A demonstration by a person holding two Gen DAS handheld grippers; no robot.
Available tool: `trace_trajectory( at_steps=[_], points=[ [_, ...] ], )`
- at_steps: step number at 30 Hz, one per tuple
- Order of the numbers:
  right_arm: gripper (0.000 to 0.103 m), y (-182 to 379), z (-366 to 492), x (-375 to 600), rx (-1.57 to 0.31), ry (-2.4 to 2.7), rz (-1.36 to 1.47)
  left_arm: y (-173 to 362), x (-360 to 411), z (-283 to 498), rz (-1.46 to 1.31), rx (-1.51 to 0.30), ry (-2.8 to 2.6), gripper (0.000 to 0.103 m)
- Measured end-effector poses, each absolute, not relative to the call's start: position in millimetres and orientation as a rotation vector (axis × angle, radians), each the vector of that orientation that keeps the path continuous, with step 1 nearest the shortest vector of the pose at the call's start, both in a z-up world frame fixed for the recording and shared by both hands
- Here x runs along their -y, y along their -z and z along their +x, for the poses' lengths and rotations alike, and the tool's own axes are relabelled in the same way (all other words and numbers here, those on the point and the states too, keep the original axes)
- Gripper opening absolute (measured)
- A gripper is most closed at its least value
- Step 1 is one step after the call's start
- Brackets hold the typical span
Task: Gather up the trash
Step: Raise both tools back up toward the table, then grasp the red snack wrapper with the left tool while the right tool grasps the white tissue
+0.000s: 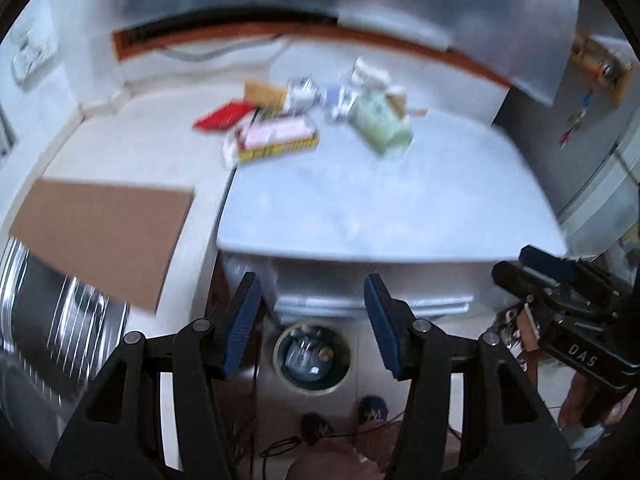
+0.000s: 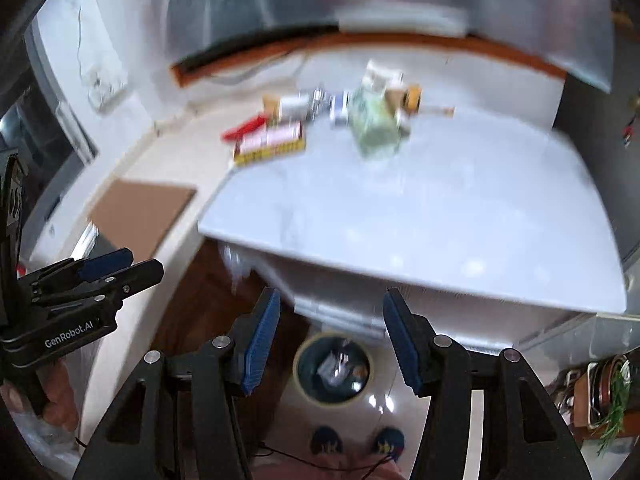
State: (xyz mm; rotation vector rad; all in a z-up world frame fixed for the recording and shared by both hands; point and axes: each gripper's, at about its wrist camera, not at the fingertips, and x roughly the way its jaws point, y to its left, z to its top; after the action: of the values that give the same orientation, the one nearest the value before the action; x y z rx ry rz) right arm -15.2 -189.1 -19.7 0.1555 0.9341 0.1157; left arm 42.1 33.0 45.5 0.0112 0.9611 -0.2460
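A: White counter (image 1: 400,200) has the trash pile (image 1: 304,120) bunched at its far edge, towards the far-left corner. Cardboard, wrappers, a pale green pack (image 1: 380,124). Blurry, so I can't name every piece.

B: Tongs?

A: Left gripper (image 1: 312,328) has its jaws apart, nothing between the pads. Right gripper (image 2: 330,338) likewise gaping and empty. Neither is touching anything.

B: Which way to the pile?

A: Ahead of both, across the bare near half of the counter. Both pairs hang out past the near edge, pointing steeply down at the bin (image 1: 314,358) on the floor, which sits below that edge and already holds some scraps.

B: Nearer hand?

A: Close call. The pink and yellow box (image 1: 276,138) lies at the left end of the pile with its long side running roughly along the far edge, slightly skewed; the red packet (image 1: 222,116) is just beside it. My guess is the left hand is better placed for those, the right for the green pack.

B: Grip axis?

A: Across the box's short side, I'd say. Jaws look wide enough.
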Motion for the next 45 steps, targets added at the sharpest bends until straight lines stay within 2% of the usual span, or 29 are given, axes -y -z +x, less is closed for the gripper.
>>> trace_trajectory(
  at_steps=[9, 15, 23, 31, 45],
  points=[
    [0.054, -38.8, 31.9, 210.5, -0.843, -0.078, 0.160, -71.8, 15.3, 116.0, -0.037, -0.954, 0.343, 0.050],
    [0.054, -43.2, 104.2, 250.0, -0.839, -0.097, 0.174, -49.7, 51.9, 185.8, -0.045, -0.991, 0.298, 0.050],
    [0.054, -26.9, 225.1, 278.6, -0.889, -0.212, 0.138, -21.6, 31.7, 279.2, -0.152, -1.067, 0.139, 0.050],
    [0.054, -6.9, 341.4, 278.5, -0.939, -0.318, 0.074, -5.4, -5.3, 330.1, -0.192, -1.092, -0.038, 0.050],
    [0.054, 67.5, 457.5, 264.9, -1.000, -0.273, -0.034, 46.1, -79.5, 394.1, -0.280, -1.184, -0.132, 0.050]
  ],
)
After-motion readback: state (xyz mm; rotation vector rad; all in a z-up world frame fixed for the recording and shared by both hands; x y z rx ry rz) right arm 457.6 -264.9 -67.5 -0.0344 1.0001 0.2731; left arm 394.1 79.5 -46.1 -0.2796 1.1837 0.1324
